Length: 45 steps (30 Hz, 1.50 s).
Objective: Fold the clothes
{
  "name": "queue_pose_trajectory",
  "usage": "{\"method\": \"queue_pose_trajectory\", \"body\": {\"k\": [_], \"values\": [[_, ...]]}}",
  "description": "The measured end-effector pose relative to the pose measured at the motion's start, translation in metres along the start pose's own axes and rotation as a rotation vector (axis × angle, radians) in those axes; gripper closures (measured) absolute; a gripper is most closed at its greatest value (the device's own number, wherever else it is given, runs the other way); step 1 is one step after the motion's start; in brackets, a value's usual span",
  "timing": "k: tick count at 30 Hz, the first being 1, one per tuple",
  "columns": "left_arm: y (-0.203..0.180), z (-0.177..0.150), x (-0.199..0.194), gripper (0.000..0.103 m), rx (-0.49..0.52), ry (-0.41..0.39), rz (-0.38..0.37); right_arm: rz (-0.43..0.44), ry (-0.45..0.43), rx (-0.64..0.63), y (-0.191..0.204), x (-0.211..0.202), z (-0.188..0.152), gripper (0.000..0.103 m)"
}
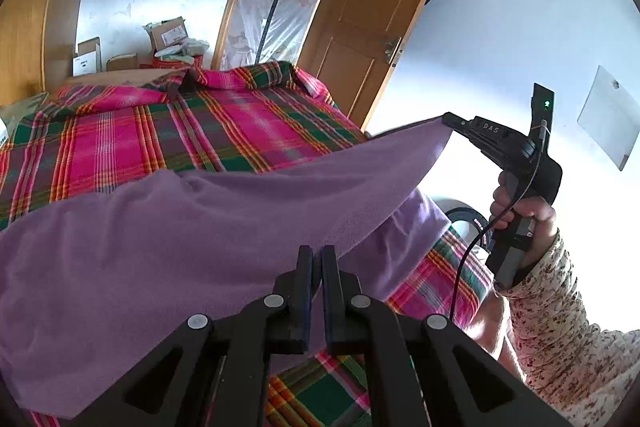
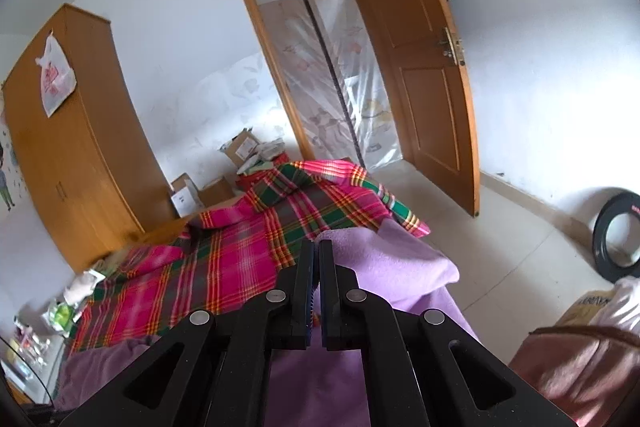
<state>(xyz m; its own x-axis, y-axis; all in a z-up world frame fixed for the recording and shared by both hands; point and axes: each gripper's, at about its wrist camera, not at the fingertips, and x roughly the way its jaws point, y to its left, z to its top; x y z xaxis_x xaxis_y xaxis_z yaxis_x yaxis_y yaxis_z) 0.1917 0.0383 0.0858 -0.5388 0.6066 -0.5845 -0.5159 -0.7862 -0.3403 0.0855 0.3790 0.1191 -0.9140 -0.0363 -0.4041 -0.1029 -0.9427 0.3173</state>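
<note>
Two hand-held grippers (image 1: 317,259) on purple cloth (image 1: 180,227)

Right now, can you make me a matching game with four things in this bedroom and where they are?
Things:
1. purple cloth
2. plastic bag
3. black ring
4. cardboard boxes

Places:
A. on the floor, leaning on the white wall
B. hanging on the wooden wardrobe
C. pinched by both grippers over the checked bed
D. past the far end of the bed, by the wall

Pairs: 1-C, 2-B, 3-A, 4-D

The left gripper and the right gripper each clamp the cloth's edge.
</note>
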Motion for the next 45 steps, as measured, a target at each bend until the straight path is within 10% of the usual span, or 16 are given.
{"method": "queue_pose_trajectory", "body": {"k": [10,18,26,45], "values": [[-0.012,0.005,-0.003,0.101,0.028,-0.031,0.021,-0.001,-0.049,-0.020,-0.007,-0.016,0.007,0.100],[-0.025,-0.018,0.038,0.101,0.111,0.132,0.044,-0.047,0.017,0.000,-0.036,-0.020,-0.030,0.100],[-0.040,-0.040,0.068,0.081,0.293,0.223,0.181,-0.043,0.051,0.045,-0.046,-0.013,-0.043,0.100],[-0.042,-0.047,0.099,0.078,0.435,0.285,0.351,-0.027,0.105,0.140,-0.062,0.001,-0.060,0.100]]}}
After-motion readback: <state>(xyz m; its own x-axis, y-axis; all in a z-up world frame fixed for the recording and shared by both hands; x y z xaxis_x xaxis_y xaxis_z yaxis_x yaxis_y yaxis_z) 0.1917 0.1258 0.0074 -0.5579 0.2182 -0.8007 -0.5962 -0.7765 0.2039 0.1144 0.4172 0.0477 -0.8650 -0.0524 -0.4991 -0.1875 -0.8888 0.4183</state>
